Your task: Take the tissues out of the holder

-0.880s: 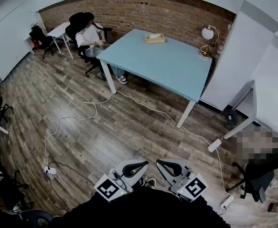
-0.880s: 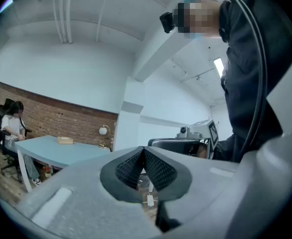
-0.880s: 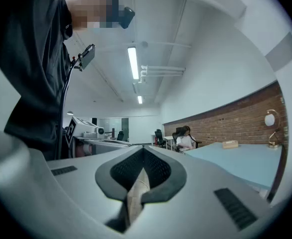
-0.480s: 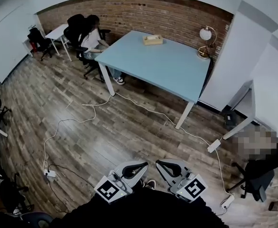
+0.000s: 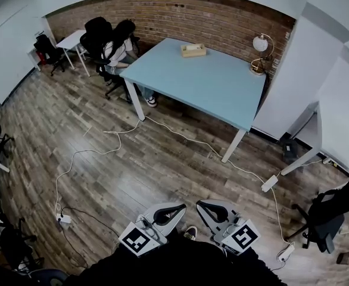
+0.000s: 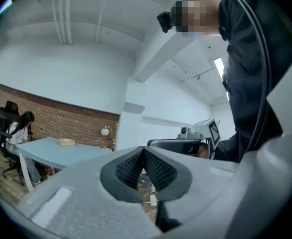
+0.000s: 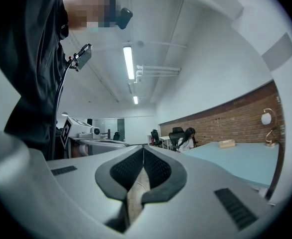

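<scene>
Leaning nearer the blue bench (image 5: 210, 82) than a moment ago, seated person (image 5: 120, 43); otherwise unchanged. Untouched at bench's far end, tissue holder (image 5: 193, 50), well apart from left claw (image 5: 173, 208) and right claw (image 5: 207, 206), both clenched empty and held low by the body. Seemingly no approach begun yet.

Seated person (image 5: 118, 45) now further forward, nearer the blue table (image 5: 210, 82).

No legible words, brands or numbers anywhere, only black-and-white square markers (image 5: 136, 241) on the left gripper (image 5: 178, 208) and right gripper (image 5: 202, 205), lower centre of the head view
</scene>
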Motion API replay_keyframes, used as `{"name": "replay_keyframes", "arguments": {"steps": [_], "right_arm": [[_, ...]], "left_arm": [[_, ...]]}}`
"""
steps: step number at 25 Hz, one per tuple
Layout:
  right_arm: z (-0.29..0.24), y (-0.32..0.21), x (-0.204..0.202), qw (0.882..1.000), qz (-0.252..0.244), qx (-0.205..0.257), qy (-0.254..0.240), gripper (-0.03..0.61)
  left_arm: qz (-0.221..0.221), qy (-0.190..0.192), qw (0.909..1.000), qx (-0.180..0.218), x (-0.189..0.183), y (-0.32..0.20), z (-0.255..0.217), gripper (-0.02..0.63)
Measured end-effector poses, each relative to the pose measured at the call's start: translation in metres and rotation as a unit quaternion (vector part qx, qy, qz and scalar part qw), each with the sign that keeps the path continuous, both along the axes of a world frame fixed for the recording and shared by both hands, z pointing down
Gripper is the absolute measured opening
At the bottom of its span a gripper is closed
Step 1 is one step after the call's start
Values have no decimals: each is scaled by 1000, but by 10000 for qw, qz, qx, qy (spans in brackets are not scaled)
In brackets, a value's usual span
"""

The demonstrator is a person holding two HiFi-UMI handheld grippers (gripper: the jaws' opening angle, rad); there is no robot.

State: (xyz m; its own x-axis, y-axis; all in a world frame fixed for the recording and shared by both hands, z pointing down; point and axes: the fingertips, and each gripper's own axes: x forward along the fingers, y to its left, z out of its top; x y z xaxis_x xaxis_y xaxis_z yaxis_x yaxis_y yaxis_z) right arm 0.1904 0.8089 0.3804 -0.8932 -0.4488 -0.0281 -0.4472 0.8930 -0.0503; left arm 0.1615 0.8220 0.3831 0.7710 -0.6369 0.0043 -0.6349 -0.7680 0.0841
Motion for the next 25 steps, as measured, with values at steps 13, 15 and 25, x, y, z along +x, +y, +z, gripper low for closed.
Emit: {"name": "replay_keyframes", "arguments": {"steps": [13,15,25], "right_arm": [[-7,-45,-55,9999,25,-153,-19,5],[-11,-54,-63,9999,61,-114,-14,5],[-10,-100,-108,9997,7,-220,107,5]], "left_arm": [[167,78,9998,-103,-50,-50,-6,-6],[180,89,9998,-97,-59,-60,-8,-6],[342,221,9992,-52,-100,-114,-9,-6]]}}
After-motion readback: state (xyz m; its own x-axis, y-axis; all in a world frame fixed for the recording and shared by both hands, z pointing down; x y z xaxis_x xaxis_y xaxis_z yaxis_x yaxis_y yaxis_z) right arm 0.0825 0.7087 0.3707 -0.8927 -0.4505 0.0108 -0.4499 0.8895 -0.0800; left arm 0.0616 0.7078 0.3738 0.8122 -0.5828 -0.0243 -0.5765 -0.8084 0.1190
